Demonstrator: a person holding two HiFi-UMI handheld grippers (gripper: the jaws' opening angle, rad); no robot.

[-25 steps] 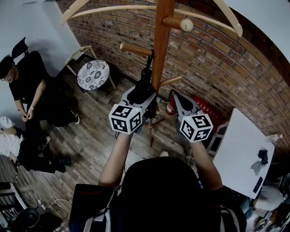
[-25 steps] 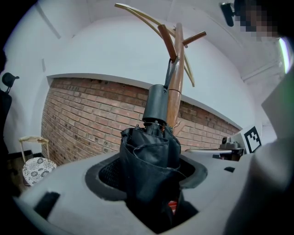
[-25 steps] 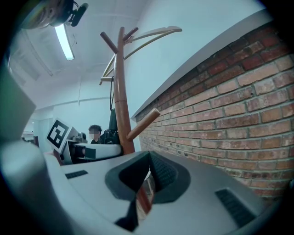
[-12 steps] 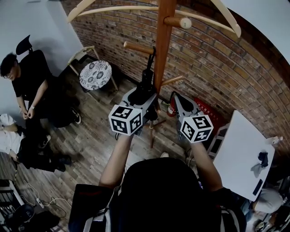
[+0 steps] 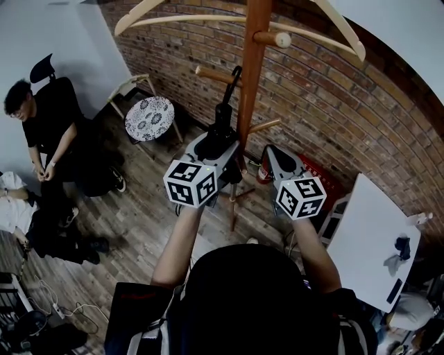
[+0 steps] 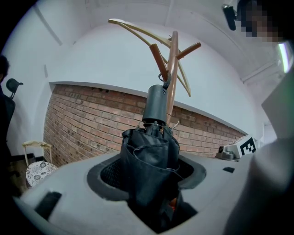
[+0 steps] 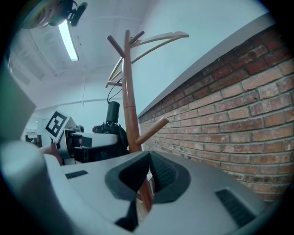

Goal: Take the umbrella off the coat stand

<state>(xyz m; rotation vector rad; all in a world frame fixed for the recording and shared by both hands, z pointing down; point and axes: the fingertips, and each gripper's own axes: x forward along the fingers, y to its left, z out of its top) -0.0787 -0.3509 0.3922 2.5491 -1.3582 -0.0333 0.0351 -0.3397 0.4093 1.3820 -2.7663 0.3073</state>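
A folded black umbrella point(image 5: 220, 132) hangs close against the wooden coat stand point(image 5: 251, 76). Its strap point(image 5: 236, 75) loops over a brown peg point(image 5: 210, 73). My left gripper point(image 5: 218, 143) is shut on the umbrella's folded cloth, and its jaws have just been closing on it. In the left gripper view the umbrella point(image 6: 149, 160) fills the gap between the pads, with its grey handle point(image 6: 155, 103) pointing up at the peg. My right gripper point(image 5: 272, 154) is beside the pole, to its right, shut with nothing held. In the right gripper view the coat stand point(image 7: 130, 101) rises just ahead.
A wooden hanger point(image 5: 208, 17) lies across the stand's top. The brick wall point(image 5: 333, 90) is right behind. A round patterned stool point(image 5: 149, 118) and a seated person point(image 5: 48, 132) are at the left, a white table point(image 5: 368, 236) at the right, and a red extinguisher point(image 5: 262, 170) by the stand's foot.
My left gripper has risen a little with the umbrella in it. The right gripper has stayed where it was.
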